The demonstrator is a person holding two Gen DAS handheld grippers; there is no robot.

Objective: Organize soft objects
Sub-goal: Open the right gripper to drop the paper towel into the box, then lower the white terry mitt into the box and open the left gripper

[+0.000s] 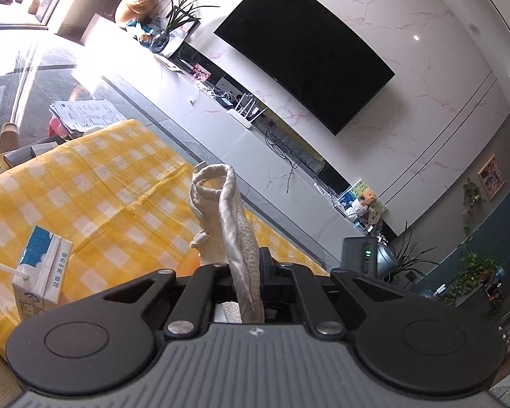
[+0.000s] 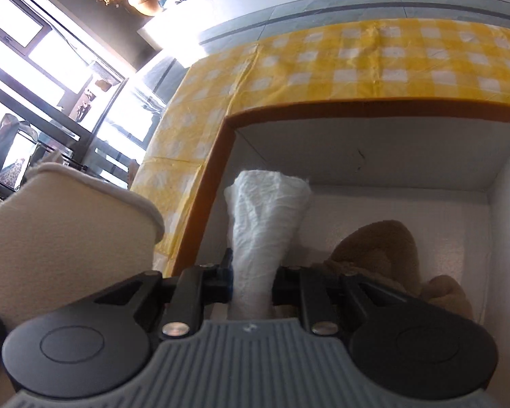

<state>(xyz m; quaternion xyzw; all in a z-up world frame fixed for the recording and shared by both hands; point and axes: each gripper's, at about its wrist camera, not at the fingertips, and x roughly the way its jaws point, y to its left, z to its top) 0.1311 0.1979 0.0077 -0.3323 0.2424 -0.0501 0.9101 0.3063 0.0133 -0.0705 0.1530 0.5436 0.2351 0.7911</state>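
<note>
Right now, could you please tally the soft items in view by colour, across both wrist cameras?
Cream: 1, the cream cloth pinched in the left claw.
White: 1, the white cloth held in the right claw over the box.
Brown: 1, the brown plush item lying inside the box.
Total: 3

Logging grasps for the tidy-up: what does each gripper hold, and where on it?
Left gripper: cream cloth, pinched at its hem. Right gripper: white cloth, clamped at one bunched end.
</note>
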